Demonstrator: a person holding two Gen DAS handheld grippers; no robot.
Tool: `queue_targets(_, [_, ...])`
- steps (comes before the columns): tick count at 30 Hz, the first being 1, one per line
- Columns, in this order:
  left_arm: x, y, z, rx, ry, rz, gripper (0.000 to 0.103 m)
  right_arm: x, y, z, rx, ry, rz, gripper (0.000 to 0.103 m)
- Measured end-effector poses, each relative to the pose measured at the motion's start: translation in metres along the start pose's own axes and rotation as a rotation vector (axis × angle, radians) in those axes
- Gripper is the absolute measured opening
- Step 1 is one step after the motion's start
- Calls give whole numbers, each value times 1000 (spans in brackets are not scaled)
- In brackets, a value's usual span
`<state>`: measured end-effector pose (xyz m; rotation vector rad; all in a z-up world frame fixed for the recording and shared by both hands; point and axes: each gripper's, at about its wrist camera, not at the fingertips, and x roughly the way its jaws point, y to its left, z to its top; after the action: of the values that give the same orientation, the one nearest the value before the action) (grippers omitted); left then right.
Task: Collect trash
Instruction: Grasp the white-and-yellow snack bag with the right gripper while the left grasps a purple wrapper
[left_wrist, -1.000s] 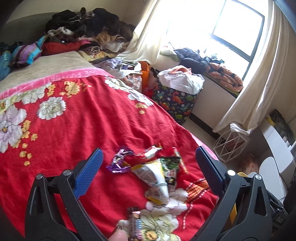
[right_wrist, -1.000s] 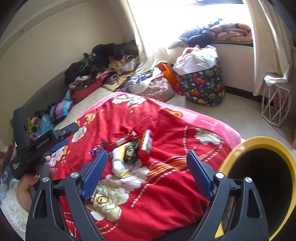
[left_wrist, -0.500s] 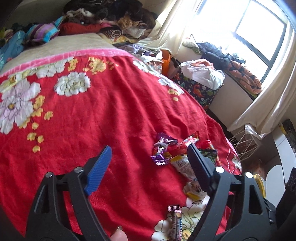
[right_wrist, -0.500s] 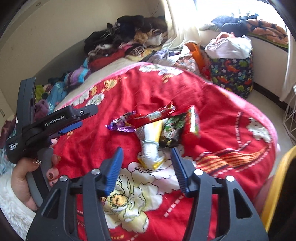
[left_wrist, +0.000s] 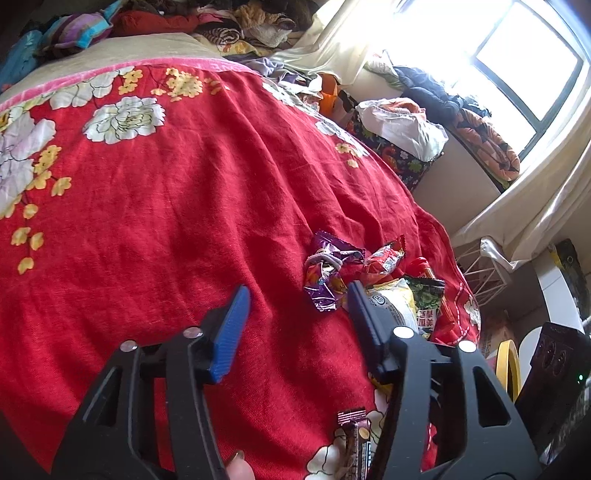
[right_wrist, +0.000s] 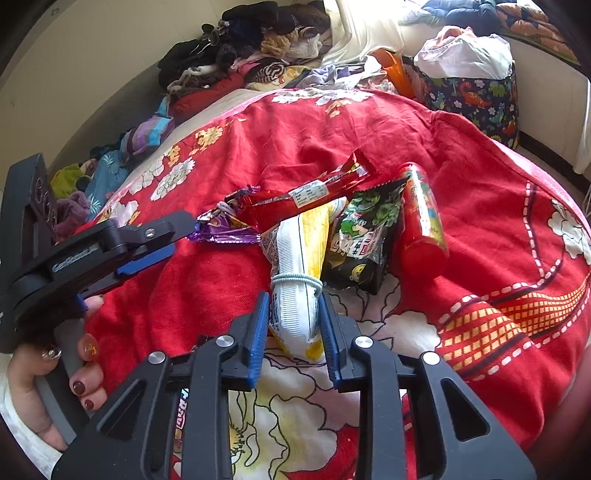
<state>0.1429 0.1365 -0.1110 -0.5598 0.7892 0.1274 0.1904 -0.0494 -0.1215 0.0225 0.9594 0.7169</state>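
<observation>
A: How far along is the trash collecting, would you say?

B: Barely begun, by my reading. Nearly all the litter lies in a heap on the red flowered bedspread (right_wrist: 480, 155): a crumpled purple foil wrapper (left_wrist: 327, 275), a long red snack packet (right_wrist: 314, 192), a dark green printed snack bag (right_wrist: 364, 240), a red plastic tube-shaped bottle (right_wrist: 421, 221), and a small brown candy-bar wrapper (left_wrist: 354, 439) lying apart, near the bed's edge.

A: Anything actually in hand?

B: The right tool (right_wrist: 295, 332) has just been closing, and its blue pads now sit against both sides of the white-and-yellow snack bag with a hair band round its middle (right_wrist: 295, 295). It looks clamped, but the bag rests on the bedspread, not yet lifted.

A: And the left tool?

B: The left tool (left_wrist: 295, 314) has been narrowing too, yet its pads stand apart with only red cloth between them; the purple wrapper lies just beyond the tips.

A: Where does it all go?

B: Probably the yellow-rimmed bin (left_wrist: 504, 365) on the floor beside the bed. Whether anything is in it, I cannot tell.
</observation>
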Motion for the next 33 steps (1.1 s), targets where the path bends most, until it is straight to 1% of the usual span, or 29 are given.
queue_targets(2, [4, -2, 0, 0, 6, 3, 32, -3, -1, -2, 5, -5, 16, 23])
queue_targets(5, [9, -2, 2, -13, 9, -4, 31, -12, -6, -6, 25, -16, 32, 23])
queue_targets(7, [11, -3, 2, -13, 7, -16, 21, -20, -9, -10, 32, -25, 39, 23])
queue_targets(8, [12, -5, 2, -9, 7, -20, 13, -25, -10, -13, 41, -31, 43, 23])
queue_targets(9, [12, -6, 1, -6, 6, -25, 10, -28, -10, -14, 48, -35, 49, 23])
queue_targets(14, [6, -9, -2, -2, -1, -25, 8, -48, -15, -24, 65, -51, 50, 23])
queue_targets(16, [0, -9, -3, 10, -5, -29, 4, -54, -16, -29, 67, -57, 46, 23])
queue_targets(20, [-11, -14, -8, 40, -9, -37, 4, -68, -17, -37, 61, -71, 28, 23])
queue_targets(24, [-21, -27, -9, 83, -18, -57, 4, -78, -17, -43, 47, -82, 22, 23])
queue_targets(33, [-38, -56, -10, 135, -42, -109, 4, -103, -24, -50, 80, -124, 9, 23])
